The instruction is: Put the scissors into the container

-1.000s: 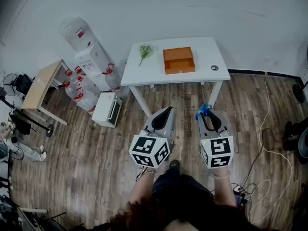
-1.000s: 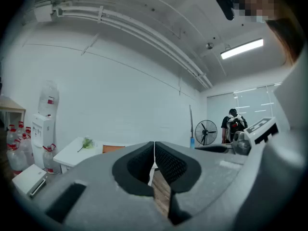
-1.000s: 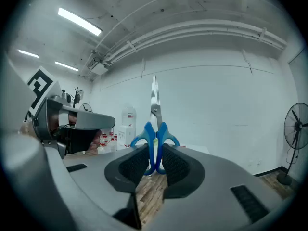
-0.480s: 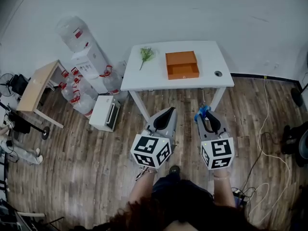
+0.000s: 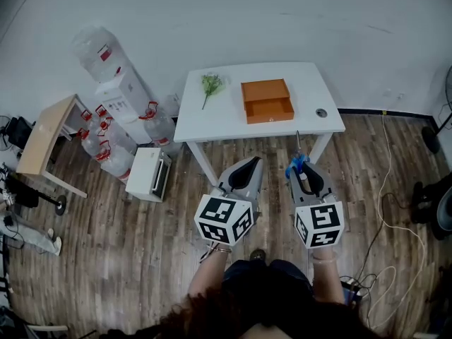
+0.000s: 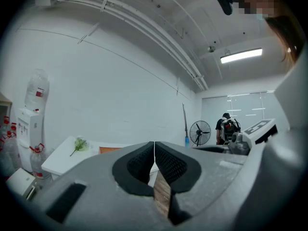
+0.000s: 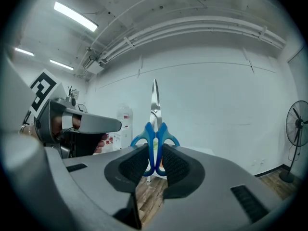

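Blue-handled scissors (image 7: 155,134) stand blades-up between the pads of my right gripper (image 7: 155,163), which is shut on their handles. In the head view the same scissors (image 5: 296,162) stick out of the right gripper (image 5: 302,175) just short of the white table (image 5: 212,122). An orange open box (image 5: 266,99), the container, sits on that table's middle. My left gripper (image 5: 247,174) hangs beside the right one over the wooden floor; in the left gripper view its jaws (image 6: 154,163) are shut with nothing between them.
A green plant sprig (image 5: 210,85) and a small round dark object (image 5: 321,112) lie on the table. A water dispenser with bottles (image 5: 116,97), a white box (image 5: 147,174) and a wooden desk (image 5: 44,133) stand to the left. Cables (image 5: 385,210) trail on the floor at right.
Both grippers have moved forward toward the white table, which now sits lower and closer in the head view. The scissors stay held in the right gripper.
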Demonstrator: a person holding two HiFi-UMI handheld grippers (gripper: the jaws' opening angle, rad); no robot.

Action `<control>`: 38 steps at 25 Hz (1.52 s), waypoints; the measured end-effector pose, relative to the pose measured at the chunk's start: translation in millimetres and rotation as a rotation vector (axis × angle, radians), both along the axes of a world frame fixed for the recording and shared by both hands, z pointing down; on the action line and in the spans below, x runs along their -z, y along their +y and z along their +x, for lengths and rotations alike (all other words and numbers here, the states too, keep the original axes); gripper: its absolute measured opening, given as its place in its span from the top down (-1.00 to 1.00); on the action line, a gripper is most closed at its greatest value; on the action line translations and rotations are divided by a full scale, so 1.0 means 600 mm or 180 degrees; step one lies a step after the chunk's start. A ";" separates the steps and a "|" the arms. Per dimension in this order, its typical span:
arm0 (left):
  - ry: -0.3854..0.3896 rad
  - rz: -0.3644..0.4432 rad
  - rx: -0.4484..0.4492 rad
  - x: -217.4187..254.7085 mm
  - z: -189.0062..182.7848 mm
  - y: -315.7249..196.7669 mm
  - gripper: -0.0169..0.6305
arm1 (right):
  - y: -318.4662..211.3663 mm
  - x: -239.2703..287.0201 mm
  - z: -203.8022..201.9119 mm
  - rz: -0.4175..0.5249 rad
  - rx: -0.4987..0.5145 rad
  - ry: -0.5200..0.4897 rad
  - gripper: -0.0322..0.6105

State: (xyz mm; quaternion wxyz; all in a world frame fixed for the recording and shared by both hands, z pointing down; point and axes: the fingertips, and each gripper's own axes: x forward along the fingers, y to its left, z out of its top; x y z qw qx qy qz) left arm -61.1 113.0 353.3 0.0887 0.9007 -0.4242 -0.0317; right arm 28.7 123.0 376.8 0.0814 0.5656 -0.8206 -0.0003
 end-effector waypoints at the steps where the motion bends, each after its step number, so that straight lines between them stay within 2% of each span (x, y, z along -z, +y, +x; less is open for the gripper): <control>1: 0.0007 -0.0003 -0.0015 -0.001 -0.003 -0.005 0.89 | -0.004 0.000 -0.003 0.0001 -0.0013 0.0006 0.65; 15: 0.0083 -0.0045 -0.0137 -0.009 -0.009 -0.073 0.89 | -0.067 -0.003 -0.023 -0.0012 -0.0047 -0.0014 0.65; 38: 0.0023 -0.0082 -0.0031 -0.012 0.052 -0.286 0.89 | -0.291 -0.007 0.025 -0.0059 0.0143 0.0011 0.66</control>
